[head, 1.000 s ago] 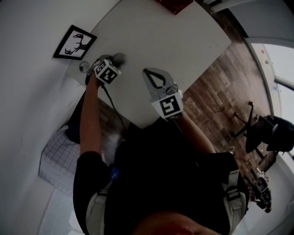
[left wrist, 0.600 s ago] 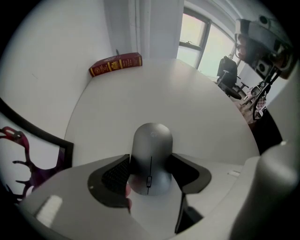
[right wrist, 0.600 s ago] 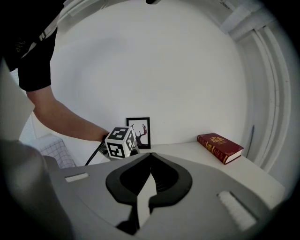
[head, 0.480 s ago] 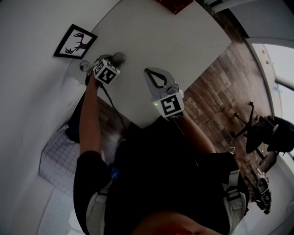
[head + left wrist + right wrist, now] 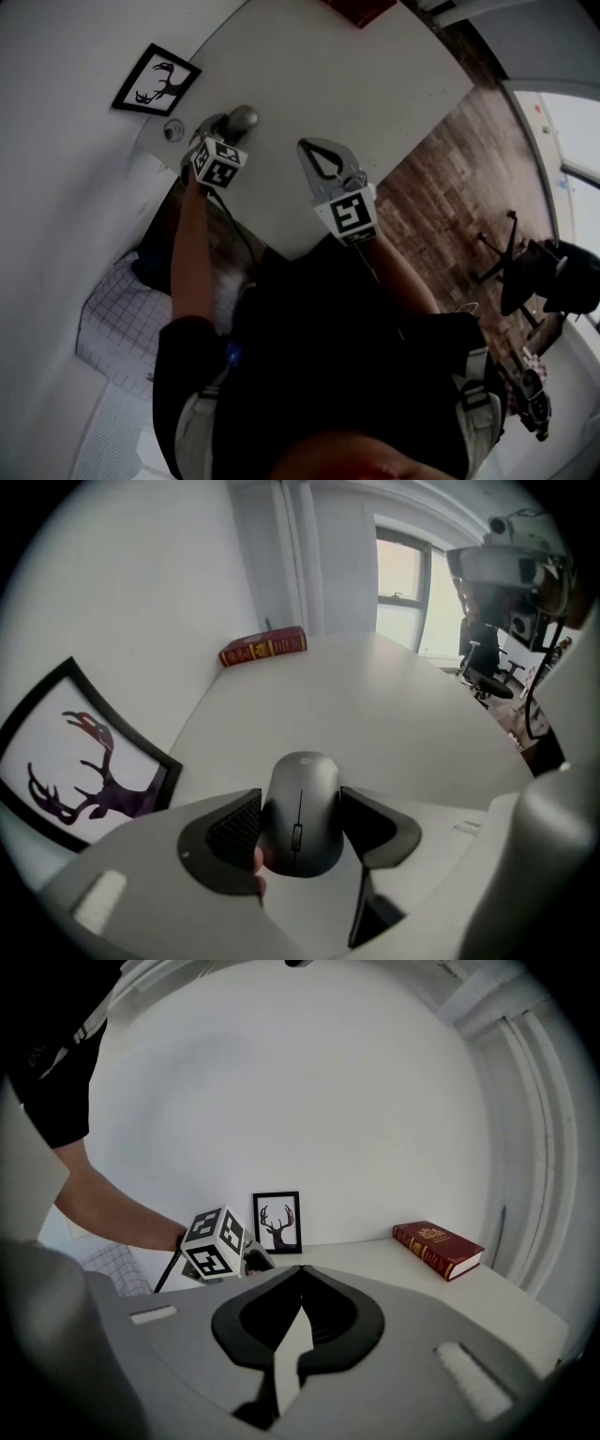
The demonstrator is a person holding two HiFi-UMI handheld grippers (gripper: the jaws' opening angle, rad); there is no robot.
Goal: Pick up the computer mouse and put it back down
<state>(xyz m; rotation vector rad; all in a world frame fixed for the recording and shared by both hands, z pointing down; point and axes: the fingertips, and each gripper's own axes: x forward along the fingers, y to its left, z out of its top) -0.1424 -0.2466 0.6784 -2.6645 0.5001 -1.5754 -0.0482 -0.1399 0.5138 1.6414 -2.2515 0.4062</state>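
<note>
My left gripper [image 5: 302, 803] had its jaws wide, just closing a touch, both pads against the sides of the mouse [image 5: 302, 822]. The mouse was near the table [image 5: 375, 84] corner; I couldn't tell whether it was off the surface. My right gripper [image 5: 302, 1274] was pressed together, empty.

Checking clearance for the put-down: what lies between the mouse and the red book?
Nothing: in the left gripper view, bare white table runs from the mouse to the book.
</note>
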